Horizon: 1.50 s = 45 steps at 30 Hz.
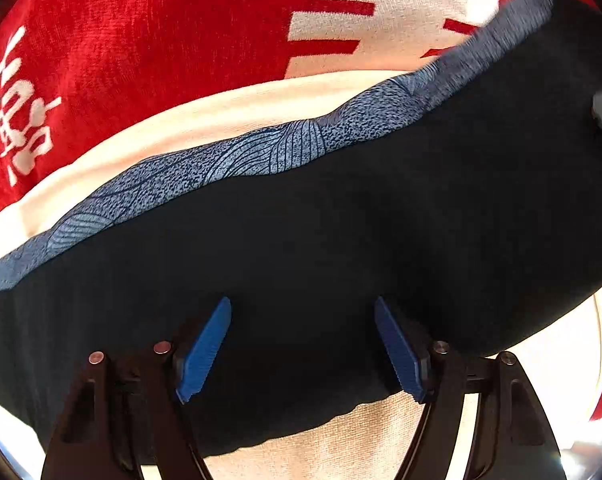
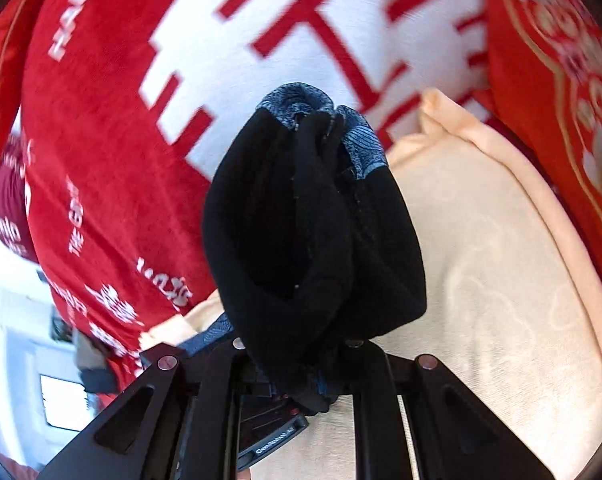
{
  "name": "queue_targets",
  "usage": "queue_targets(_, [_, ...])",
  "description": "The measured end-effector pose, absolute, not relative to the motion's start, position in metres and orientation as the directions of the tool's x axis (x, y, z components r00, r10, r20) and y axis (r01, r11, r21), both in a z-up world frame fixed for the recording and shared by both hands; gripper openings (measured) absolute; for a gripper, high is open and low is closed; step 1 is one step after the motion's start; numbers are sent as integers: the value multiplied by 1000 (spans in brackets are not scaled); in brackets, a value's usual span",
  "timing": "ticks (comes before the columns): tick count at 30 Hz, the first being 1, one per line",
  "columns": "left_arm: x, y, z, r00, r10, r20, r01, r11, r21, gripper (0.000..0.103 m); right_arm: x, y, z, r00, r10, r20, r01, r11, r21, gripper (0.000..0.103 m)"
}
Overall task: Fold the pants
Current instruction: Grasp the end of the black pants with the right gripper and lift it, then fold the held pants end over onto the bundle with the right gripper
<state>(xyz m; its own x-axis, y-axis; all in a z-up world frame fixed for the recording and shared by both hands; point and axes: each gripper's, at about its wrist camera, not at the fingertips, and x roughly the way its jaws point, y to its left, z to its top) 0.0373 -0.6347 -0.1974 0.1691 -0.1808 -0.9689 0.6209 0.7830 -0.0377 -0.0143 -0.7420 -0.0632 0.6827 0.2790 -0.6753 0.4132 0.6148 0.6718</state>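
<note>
Looking along your left gripper [image 1: 303,344], you have its two blue ribbed pads [image 1: 205,350] spread wide apart, with nothing pinched between them. The pants [image 1: 341,240], dark with a blue-grey patterned band [image 1: 261,152] running along their far edge, lie flat across the whole view just ahead of and under the fingers. The near hem of the pants passes below the pad tips, so both pads sit over dark cloth; whether they touch it you cannot tell. Beyond the patterned band a cream blanket [image 1: 181,120] shows as a pale strip, and past that a red cloth with white lettering [image 1: 121,48] fills the far side. At the far right edge of this view a small grey piece shows against the pants, too blurred to name.

Turning to your right gripper [image 2: 301,364], you see its fingers pressed together on a bunched part of the pants [image 2: 313,240], which stands forward from the claw as a thick dark bundle and hides the pads entirely. The patterned band [image 2: 301,100] caps the far end of that bundle. To the right of the claw and beneath it lies the cream blanket [image 2: 481,260]; to the left and ahead is the red cloth with white lettering [image 2: 121,160], and a red cushion with gold trim [image 2: 561,100] sits at the far right.
</note>
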Motion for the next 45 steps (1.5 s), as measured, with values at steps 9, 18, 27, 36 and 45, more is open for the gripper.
queue_targets(9, [70, -563, -163, 126, -275, -953, 591, 792, -151, 77, 14, -651, -11, 624, 117, -773, 375, 822, 428, 15])
queue_targets(18, [130, -375, -144, 245, -185, -952, 466, 883, -52, 96, 75, -467, -54, 493, -1, -870, 237, 962, 133, 23])
queue_targets(27, [172, -253, -173, 231, -75, -970, 343, 939, 9, 96, 64, -334, -106, 434, -307, -847, 12, 942, -335, 55])
queue_targets(36, [152, -289, -162, 202, -186, -961, 434, 897, -83, 96, 42, -438, -77, 466, 383, -798, 324, 765, 557, 61])
queue_targets(45, [145, -286, -205, 136, -156, -978, 398, 913, -91, 102, 25, -479, -156, 574, 568, -590, 561, 251, 789, 59])
